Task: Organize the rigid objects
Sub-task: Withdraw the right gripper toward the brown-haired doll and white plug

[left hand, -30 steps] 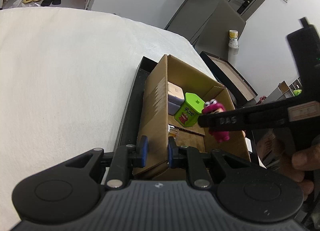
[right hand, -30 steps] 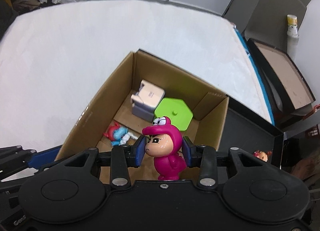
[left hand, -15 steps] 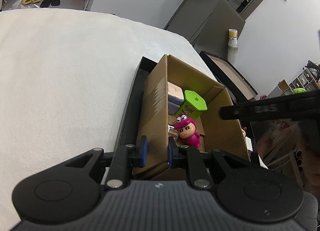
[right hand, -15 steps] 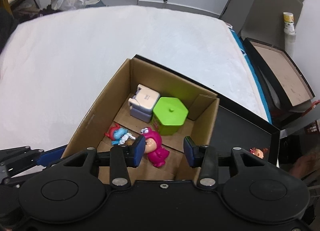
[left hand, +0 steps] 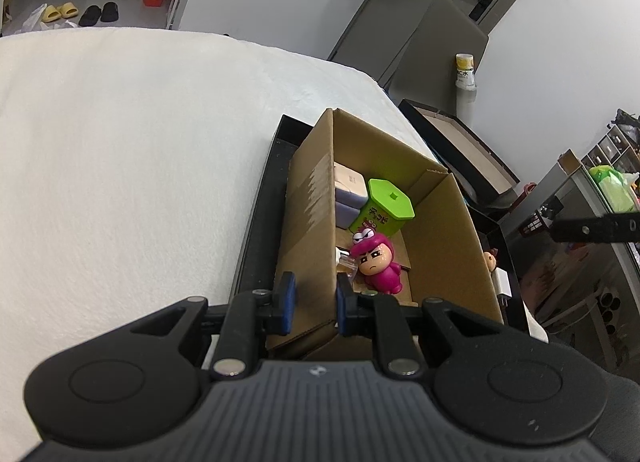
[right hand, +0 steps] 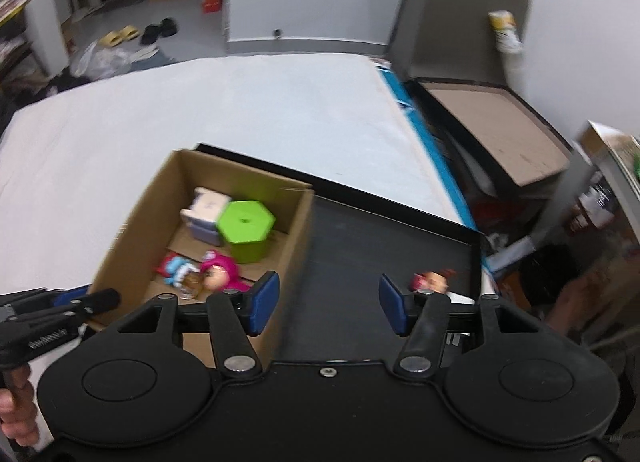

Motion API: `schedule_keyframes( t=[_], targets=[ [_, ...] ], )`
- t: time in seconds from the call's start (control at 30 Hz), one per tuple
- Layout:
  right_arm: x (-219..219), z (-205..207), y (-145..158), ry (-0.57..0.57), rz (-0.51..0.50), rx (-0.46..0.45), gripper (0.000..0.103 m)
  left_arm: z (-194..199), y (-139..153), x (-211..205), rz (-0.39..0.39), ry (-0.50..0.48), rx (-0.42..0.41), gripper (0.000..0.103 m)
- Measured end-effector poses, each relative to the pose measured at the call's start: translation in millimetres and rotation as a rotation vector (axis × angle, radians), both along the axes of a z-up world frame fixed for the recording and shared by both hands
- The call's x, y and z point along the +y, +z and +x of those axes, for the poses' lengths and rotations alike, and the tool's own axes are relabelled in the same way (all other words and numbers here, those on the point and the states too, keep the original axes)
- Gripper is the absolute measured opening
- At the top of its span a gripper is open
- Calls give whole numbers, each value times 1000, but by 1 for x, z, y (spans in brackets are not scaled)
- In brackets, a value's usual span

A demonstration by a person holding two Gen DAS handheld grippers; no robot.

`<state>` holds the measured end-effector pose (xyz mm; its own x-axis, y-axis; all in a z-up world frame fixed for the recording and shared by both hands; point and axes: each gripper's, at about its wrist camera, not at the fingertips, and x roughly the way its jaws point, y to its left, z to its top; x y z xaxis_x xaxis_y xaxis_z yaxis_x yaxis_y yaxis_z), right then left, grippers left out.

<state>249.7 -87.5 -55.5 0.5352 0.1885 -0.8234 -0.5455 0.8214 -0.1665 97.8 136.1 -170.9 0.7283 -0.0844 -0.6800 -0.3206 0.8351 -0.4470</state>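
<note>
Left wrist view
- Left gripper (left hand: 312, 304): blue pads pinch the near-left wall of the cardboard box (left hand: 308, 222), one pad outside, one inside; it steadies the box as it did a second ago.
- Pink figurine (left hand: 376, 262): lies inside the box on its floor, face up, just in front of the green hexagonal container (left hand: 382, 208). A second ago it hung between the right gripper's pads above the box; half a second ago it had already dropped in.
- Other contents: a pale lavender boxy item (left hand: 348, 192) sits against the left wall, touching the green container.
- Black tray (left hand: 256, 238): the box stands on it, and the tray rests on the white padded surface (left hand: 120, 162).
- Right tool: only its black finger bar shows at the right edge, well apart from the box.

Right wrist view
- Right gripper (right hand: 328, 302): pads spread wide, nothing between them; it has swung off the box and now looks over the bare tray. The frame is blurred by motion.
- Small figurine (right hand: 430, 281): lies on the tray near its right rim, just beyond the right pad. Head reddish-brown; details too blurred to name.
- Box contents: pink figurine beside a red-and-blue toy (right hand: 176, 266), green container behind them.

Assessment
- Change: the pink figurine's placement is complete.
- Next step, as judged: the small figurine on the tray is the likely next pick, given the open pads facing it.
</note>
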Motion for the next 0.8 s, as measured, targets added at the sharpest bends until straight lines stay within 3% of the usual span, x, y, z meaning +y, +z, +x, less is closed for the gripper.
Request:
schedule_keyframes(
  t=[0.5,0.57,0.63,0.7,0.8],
  targets=[
    [-113,21,-40,-240,32,63,62,0,0,-1,8,-2,-2,18],
    [-118,21,-41,-242,37,66,65,1,0,-1,11,-3,-3,18],
    [-123,21,-42,-240,49,68,78,1,0,-1,10,-2,-2,18],
    [-125,20,-43,-231,53,57,84,1,0,-1,11,-3,-3,18],
    [-128,21,-46,-221,64,53,86,1,0,-1,11,-3,-3,18]
  ],
)
